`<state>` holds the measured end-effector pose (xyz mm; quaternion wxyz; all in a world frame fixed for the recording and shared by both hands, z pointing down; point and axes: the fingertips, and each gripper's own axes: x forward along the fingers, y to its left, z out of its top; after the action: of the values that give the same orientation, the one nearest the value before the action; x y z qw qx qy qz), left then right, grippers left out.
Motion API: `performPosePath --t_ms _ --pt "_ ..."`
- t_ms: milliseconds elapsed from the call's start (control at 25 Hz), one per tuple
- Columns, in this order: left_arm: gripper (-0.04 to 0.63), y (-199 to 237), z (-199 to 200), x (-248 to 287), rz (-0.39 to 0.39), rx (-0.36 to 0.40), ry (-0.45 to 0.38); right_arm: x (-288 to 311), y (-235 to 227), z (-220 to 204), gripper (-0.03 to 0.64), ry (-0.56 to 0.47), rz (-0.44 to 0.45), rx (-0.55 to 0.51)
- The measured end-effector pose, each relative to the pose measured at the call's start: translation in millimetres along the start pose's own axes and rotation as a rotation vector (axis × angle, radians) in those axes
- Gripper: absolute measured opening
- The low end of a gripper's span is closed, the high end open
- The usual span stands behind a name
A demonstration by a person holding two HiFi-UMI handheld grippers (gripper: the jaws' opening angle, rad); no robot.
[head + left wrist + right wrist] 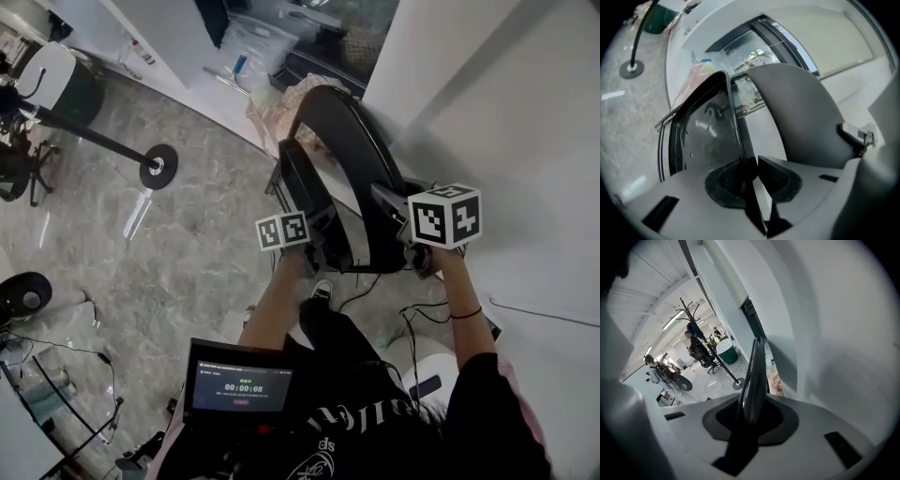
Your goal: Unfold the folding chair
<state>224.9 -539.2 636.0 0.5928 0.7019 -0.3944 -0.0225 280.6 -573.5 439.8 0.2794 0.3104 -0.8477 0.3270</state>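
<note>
The black folding chair [328,178] stands folded on the floor against a white wall. My left gripper [317,246] is shut on the thin edge of the chair's seat panel [733,126], which runs between the pads [725,180]. The curved backrest [797,112] rises to the right of it. My right gripper [401,214] is shut on the backrest's rim [754,373], a thin dark edge standing upright between its pads [776,420]. In the left gripper view the right gripper's tip [855,133] shows on the backrest's far side.
A white wall [525,112] is close behind the chair on the right. A coat stand's round base [157,166] and an office chair [19,169] stand on the marble floor to the left. Cables [375,291] lie by my feet. A screen [239,382] hangs at my chest.
</note>
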Motion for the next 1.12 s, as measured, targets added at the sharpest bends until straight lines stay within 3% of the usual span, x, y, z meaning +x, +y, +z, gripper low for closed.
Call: performPosePath --t_ms 280,1120 --pt "0.081 16 -6 -55 -0.043 -0.068 -0.021 7 63 -9 0.084 0.009 -0.008 -0.013" --pt "0.097 89 -21 -223 -0.098 -0.123 -0.105 62 238 -33 0.084 0.079 0.005 -0.136"
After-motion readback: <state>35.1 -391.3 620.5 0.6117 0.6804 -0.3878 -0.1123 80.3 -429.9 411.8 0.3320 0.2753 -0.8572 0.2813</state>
